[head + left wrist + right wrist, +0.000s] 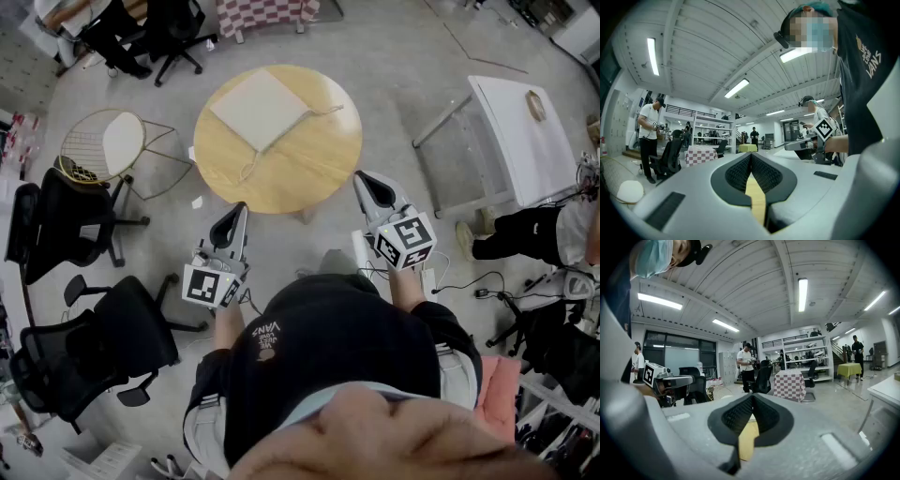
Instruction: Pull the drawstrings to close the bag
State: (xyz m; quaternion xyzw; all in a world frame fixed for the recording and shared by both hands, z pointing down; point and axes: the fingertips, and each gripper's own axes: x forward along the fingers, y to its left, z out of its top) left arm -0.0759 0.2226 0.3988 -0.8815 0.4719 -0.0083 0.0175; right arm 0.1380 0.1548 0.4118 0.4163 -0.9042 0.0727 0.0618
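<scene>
Closest in, the person's dark shirt [328, 347] fills the lower middle, with black office chairs [70, 220] off to the far left. Just ahead of the shirt, the left gripper [240, 211] has its jaws pressed together on nothing and stops short of the round tabletop [309, 159]. The cream bag [260, 108] lies flat on that tabletop, its drawstrings [247, 170] seemingly trailing loose toward the near edge, and further right the right gripper [362, 180], likewise closed and empty, sits at the rim, with a white table [520, 131] beyond.
</scene>
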